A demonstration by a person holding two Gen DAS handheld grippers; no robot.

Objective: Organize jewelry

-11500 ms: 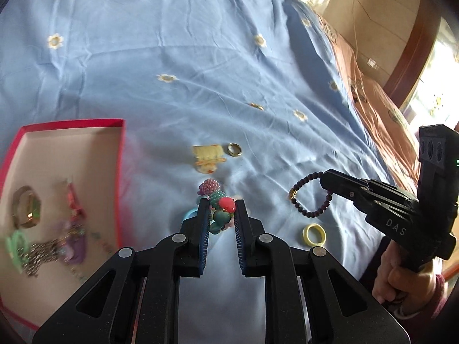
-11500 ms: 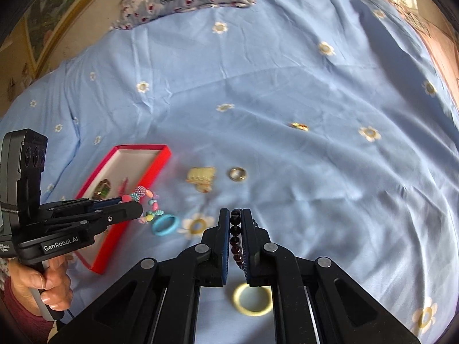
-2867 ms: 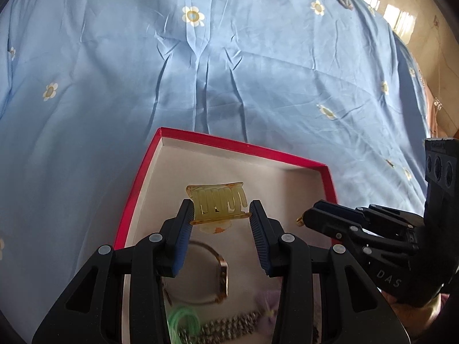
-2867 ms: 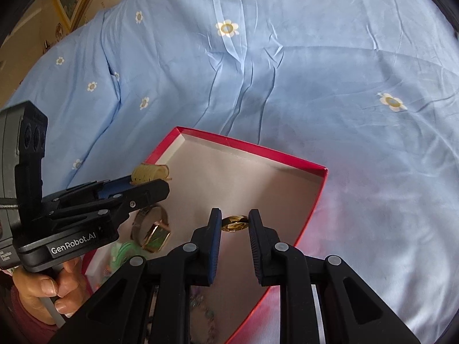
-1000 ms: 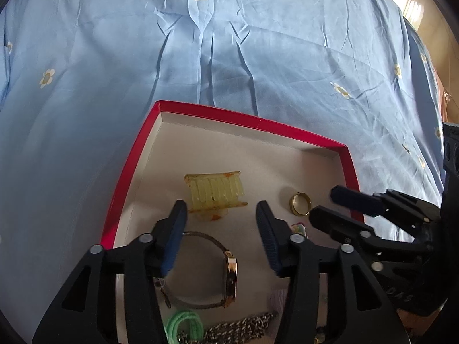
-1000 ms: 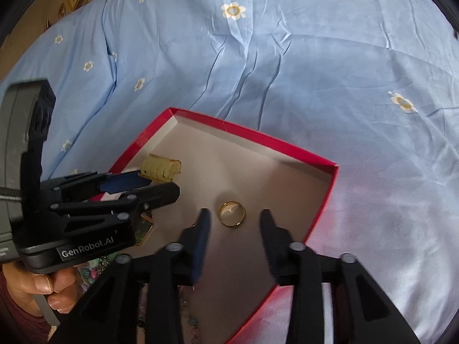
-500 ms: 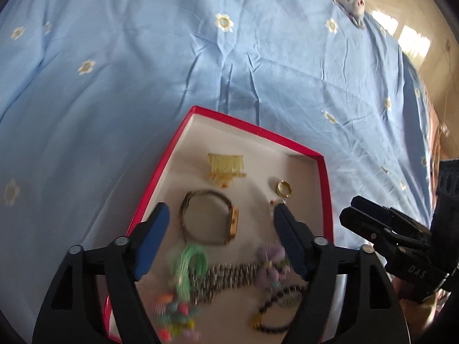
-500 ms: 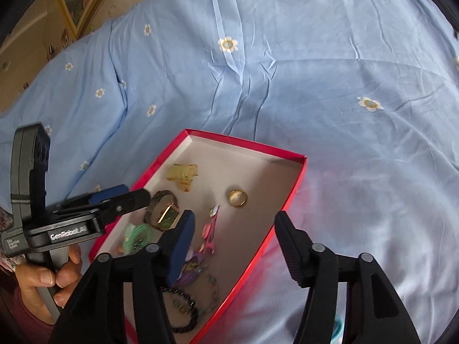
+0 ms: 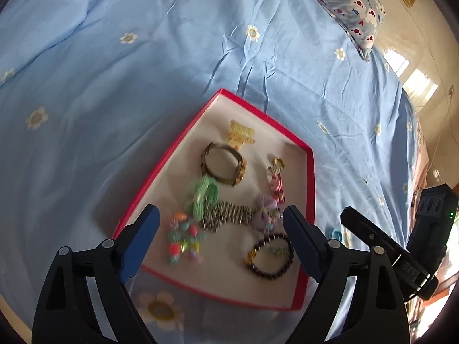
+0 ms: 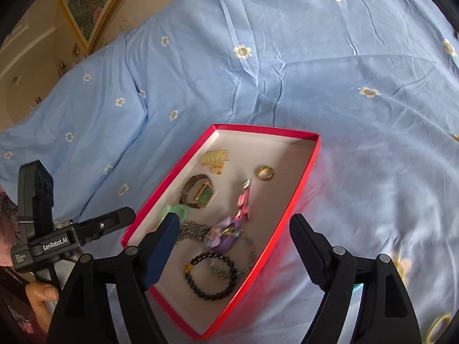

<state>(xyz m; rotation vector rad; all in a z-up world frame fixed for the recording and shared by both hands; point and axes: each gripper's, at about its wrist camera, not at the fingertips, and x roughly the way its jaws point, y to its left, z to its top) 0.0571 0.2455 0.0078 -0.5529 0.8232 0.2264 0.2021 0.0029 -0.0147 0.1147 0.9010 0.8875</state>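
Both your claws have just been opening and now stand apart, empty: the left claw [image 9: 221, 226] has let go of the yellow hair clip [image 9: 241, 135], the right claw [image 10: 235, 229] of the gold ring [image 10: 265, 172]. Both pieces lie at the far end of the red box [image 10: 304, 183] on the bed [image 10: 287, 57]. Only your right view shows a yellow bangle [image 10: 437, 326] on the bed, near right.

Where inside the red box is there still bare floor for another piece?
Bare: the red box's far strip beyond the yellow hair claw and gold ring, and the right wall side beside the pink clip. Crowded: the near half around the bead bracelet and chain.
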